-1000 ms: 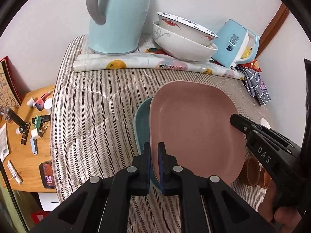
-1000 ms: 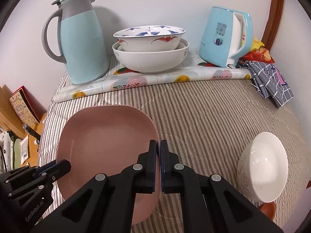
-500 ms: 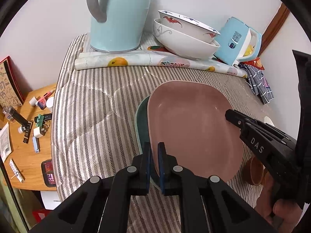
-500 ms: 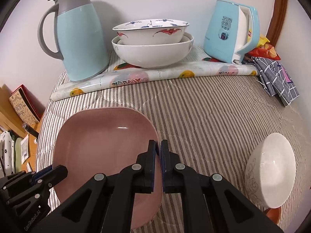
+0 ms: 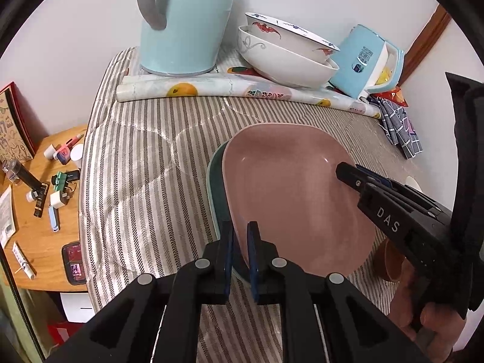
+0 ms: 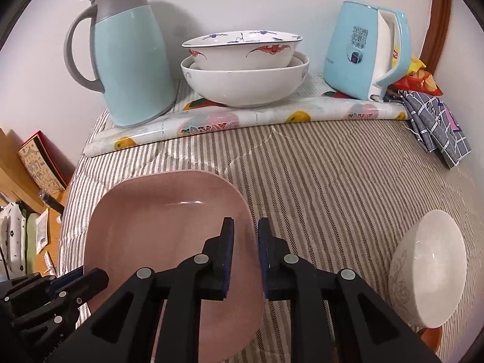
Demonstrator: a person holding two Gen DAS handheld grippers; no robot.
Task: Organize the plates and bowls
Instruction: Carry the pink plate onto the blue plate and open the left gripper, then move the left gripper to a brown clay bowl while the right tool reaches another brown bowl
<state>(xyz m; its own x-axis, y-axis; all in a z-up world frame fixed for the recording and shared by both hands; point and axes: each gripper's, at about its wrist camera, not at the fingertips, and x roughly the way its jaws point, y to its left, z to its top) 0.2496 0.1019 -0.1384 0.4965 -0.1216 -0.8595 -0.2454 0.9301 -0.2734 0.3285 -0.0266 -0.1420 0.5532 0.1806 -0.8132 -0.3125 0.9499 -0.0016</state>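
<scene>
A pink plate (image 5: 290, 190) lies on a teal plate (image 5: 216, 187) on the striped cloth. My left gripper (image 5: 240, 236) straddles the pink plate's near-left rim with its jaws slightly parted. My right gripper (image 6: 245, 236) is open around the pink plate's (image 6: 169, 230) right rim; it also shows in the left wrist view (image 5: 351, 172). Two stacked white bowls (image 6: 245, 69) stand at the back. A white bowl (image 6: 429, 272) lies tilted at the right.
A light blue thermos jug (image 6: 127, 57) and a blue kettle (image 6: 363, 48) stand by the wall on a rolled fruit-print mat (image 6: 242, 118). A checked cloth (image 6: 435, 124) lies far right. A wooden side table (image 5: 39, 199) with small items is left.
Both grippers have opened off the pink plate's rim, the right one wider. The plate now rests on the teal plate.
</scene>
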